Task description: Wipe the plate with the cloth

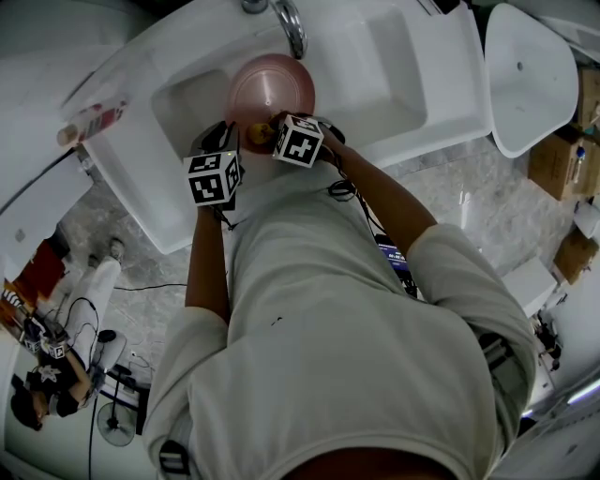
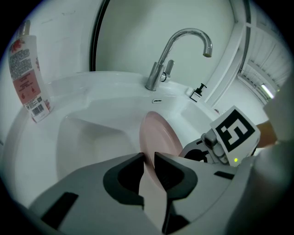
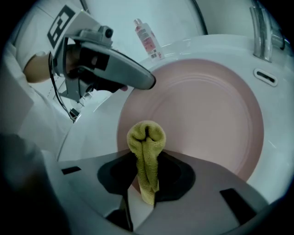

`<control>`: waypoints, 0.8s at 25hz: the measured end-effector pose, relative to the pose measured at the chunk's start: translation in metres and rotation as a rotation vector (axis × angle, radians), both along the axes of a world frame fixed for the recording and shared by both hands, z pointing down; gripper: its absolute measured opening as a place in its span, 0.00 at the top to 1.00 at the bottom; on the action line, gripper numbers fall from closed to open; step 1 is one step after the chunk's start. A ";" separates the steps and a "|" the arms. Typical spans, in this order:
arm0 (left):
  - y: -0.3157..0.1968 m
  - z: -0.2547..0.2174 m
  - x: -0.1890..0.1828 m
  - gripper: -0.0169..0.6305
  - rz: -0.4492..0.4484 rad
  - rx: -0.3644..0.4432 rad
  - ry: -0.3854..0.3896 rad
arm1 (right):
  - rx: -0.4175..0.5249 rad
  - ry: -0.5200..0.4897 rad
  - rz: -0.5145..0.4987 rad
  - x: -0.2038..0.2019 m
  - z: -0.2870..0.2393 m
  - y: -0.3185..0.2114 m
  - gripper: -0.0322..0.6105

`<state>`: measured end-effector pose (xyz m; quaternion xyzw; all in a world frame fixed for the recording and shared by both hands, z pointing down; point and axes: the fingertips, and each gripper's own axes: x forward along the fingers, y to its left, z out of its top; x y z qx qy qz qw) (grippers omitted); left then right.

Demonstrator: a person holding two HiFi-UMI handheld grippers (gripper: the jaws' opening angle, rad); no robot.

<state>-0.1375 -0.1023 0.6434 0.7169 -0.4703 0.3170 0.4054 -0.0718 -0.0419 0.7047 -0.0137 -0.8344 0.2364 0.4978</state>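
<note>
Plate (image 2: 158, 131) clamped edge-on by left gripper (image 2: 148, 158), probably rigid, slick, breakable, best gripped at rim; soft cloth (image 3: 146, 135) pinched in right gripper (image 3: 147, 155).

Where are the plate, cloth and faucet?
plate (image 3: 202, 119): right gripper view, middle of its pink face.
cloth (image 3: 146, 137): right gripper view, bunched yellow end.
faucet (image 2: 153, 79): left gripper view, lower body.

Sink (image 1: 141, 192): white, spans the upper middle of the head view.
Faucet (image 1: 291, 26): chrome, on the sink's back rim, top centre.
Bottle (image 1: 92, 122): pink-labelled, on the sink's rim, upper left.
</note>
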 end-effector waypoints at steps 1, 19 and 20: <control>0.000 0.000 0.000 0.84 0.003 -0.002 -0.001 | 0.014 0.021 -0.031 0.004 0.004 0.002 0.80; 0.008 0.016 0.005 0.89 -0.014 -0.064 0.038 | 0.061 0.175 -0.081 0.053 0.032 -0.014 0.80; 0.008 0.016 0.006 0.89 -0.015 -0.065 0.042 | 0.062 0.177 -0.071 0.057 0.033 -0.016 0.80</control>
